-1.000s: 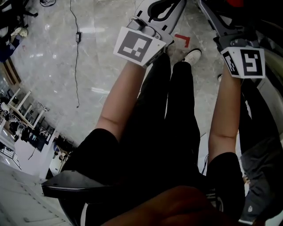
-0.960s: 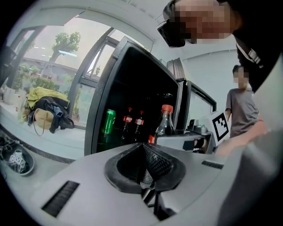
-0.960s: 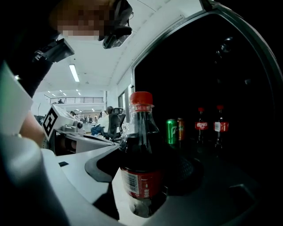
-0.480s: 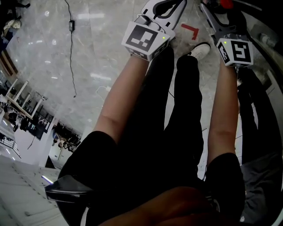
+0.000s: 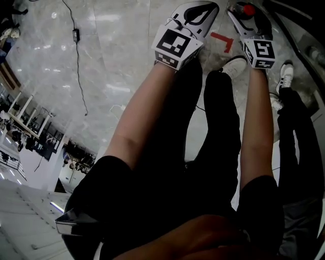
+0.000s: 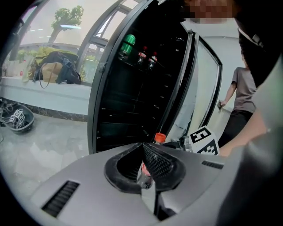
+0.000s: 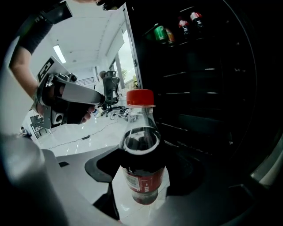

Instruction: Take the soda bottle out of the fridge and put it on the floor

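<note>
The soda bottle (image 7: pixel 140 154) has a red cap, dark cola and a red label. It stands upright between the jaws of my right gripper (image 7: pixel 142 176), which is shut on its body. In the head view its red cap (image 5: pixel 248 9) shows at the right gripper (image 5: pixel 246 18), above the floor. The open black fridge (image 7: pixel 199 88) is just to the right of the bottle. My left gripper (image 6: pixel 143 148) is shut with nothing in it; in the left gripper view the bottle (image 6: pixel 152 152) shows just beyond its tips, in front of the fridge (image 6: pixel 132 97). In the head view the left gripper (image 5: pixel 203 7) is beside the right one.
A green bottle (image 6: pixel 128 45) and red-capped bottles (image 7: pixel 190 20) stand on the fridge's top shelf. The marble floor (image 5: pixel 101 61) carries a black cable (image 5: pixel 78 66) and a red tape mark (image 5: pixel 222 40). Another person (image 6: pixel 241 97) stands right of the fridge door. Bags (image 6: pixel 57 73) lie on the window ledge.
Both grippers have moved forward, away from my body, with the right one still holding the bottle. The head view has tilted, and more of the other person's legs and shoes shows at the right.
</note>
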A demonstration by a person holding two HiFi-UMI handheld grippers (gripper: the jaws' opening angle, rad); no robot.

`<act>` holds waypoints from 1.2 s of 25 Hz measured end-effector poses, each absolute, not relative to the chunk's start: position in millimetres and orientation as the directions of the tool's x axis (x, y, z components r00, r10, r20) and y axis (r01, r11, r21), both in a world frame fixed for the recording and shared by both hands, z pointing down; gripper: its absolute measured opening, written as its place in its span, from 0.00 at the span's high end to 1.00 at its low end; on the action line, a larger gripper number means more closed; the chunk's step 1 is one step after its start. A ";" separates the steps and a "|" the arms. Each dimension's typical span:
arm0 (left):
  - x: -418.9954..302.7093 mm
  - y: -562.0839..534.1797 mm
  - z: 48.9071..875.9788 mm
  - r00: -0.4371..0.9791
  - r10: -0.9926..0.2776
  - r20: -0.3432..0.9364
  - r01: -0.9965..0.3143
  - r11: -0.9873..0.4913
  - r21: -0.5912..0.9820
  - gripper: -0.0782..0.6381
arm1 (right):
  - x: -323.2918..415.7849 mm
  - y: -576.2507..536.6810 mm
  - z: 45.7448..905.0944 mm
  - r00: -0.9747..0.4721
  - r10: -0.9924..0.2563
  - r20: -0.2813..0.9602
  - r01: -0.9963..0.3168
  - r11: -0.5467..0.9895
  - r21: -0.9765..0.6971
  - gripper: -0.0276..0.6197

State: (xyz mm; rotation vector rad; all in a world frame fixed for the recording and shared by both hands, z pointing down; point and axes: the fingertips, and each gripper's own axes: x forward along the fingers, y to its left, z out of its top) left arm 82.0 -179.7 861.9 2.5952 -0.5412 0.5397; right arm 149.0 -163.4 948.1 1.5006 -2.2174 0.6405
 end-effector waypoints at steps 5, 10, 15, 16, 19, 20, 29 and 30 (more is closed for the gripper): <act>84.7 -182.4 905.8 0.843 -0.256 0.472 -0.436 -0.840 0.322 0.88 | 146.8 -162.7 1014.3 -0.351 -0.729 0.587 -0.934 0.313 -0.170 0.48; 85.5 -187.2 935.3 0.844 -0.266 0.466 -0.442 -0.837 0.323 0.88 | 145.3 -158.1 1077.2 -0.349 -0.689 0.635 -0.931 0.332 -0.151 0.48; 73.8 -184.3 949.6 0.839 -0.267 0.474 -0.448 -0.832 0.326 0.88 | 126.0 -146.4 1113.3 -0.367 -0.638 0.678 -0.915 0.380 -0.138 0.48; 72.3 -184.6 953.1 0.838 -0.268 0.475 -0.452 -0.829 0.329 0.88 | 125.3 -141.9 1122.0 -0.369 -0.627 0.686 -0.913 0.384 -0.141 0.47; 72.3 -190.1 957.9 0.839 -0.279 0.466 -0.458 -0.825 0.330 0.88 | 124.2 -143.4 1131.5 -0.367 -0.624 0.690 -0.910 0.396 -0.126 0.48; 70.4 -189.2 958.0 0.839 -0.279 0.467 -0.459 -0.825 0.330 0.88 | 120.7 -142.3 1131.0 -0.367 -0.621 0.692 -0.906 0.406 -0.116 0.48; 56.3 -178.1 948.0 0.829 -0.269 0.490 -0.464 -0.820 0.336 0.88 | 101.0 -127.7 1123.0 -0.400 -0.586 0.705 -0.891 0.428 -0.149 0.47; 55.9 -177.2 941.8 0.829 -0.270 0.490 -0.465 -0.820 0.335 0.88 | 100.7 -127.0 1118.4 -0.409 -0.584 0.701 -0.891 0.423 -0.168 0.47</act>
